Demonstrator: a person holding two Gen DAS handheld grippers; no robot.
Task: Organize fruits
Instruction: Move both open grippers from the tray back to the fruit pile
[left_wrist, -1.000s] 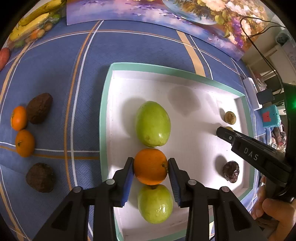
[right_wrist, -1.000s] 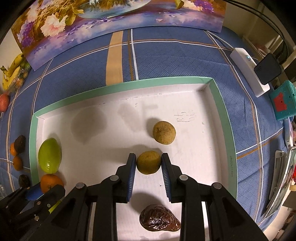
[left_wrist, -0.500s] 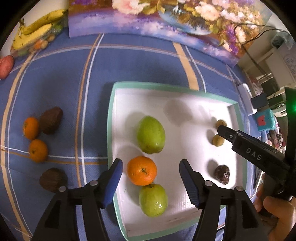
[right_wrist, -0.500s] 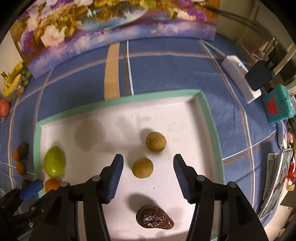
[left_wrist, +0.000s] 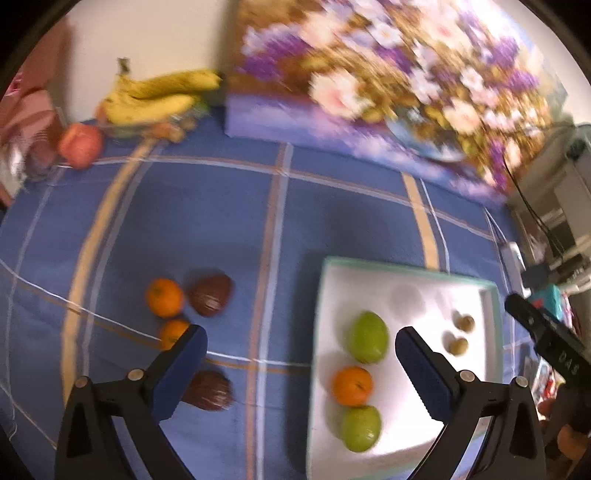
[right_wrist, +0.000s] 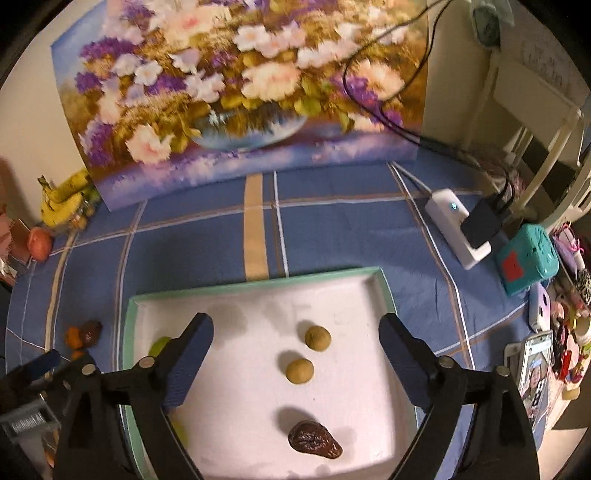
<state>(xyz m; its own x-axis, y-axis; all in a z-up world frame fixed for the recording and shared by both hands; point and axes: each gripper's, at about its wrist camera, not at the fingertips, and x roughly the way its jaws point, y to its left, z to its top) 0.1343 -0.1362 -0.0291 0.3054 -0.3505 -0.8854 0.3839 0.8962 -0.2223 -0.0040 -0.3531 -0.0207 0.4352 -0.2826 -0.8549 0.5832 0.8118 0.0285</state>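
Observation:
A white tray with a green rim (left_wrist: 406, 273) (right_wrist: 258, 284) lies on the blue cloth. It holds two green fruits (left_wrist: 368, 341), (left_wrist: 360, 427), an orange (left_wrist: 352, 384), two small tan round fruits (right_wrist: 317, 338), (right_wrist: 300, 370) and a dark wrinkled fruit (right_wrist: 314, 439). On the cloth left of the tray lie two oranges (left_wrist: 164, 297), (left_wrist: 173, 332) and two dark brown fruits (left_wrist: 211, 294), (left_wrist: 208, 395). My left gripper (left_wrist: 299, 373) is open and empty, raised over the tray's left edge. My right gripper (right_wrist: 295, 365) is open and empty, raised above the tan fruits.
A flower painting (right_wrist: 240, 92) stands at the back. Bananas (left_wrist: 155, 96) and a red apple (left_wrist: 79, 144) lie at the far left. A white power strip with a black plug (right_wrist: 461, 229), a teal box (right_wrist: 528, 258) and phones (right_wrist: 532, 365) crowd the right edge.
Both grippers let go of their fruits, the orange and a tan fruit, opened wide and drew back and up. The left view has swung leftward toward the loose fruits on the cloth.

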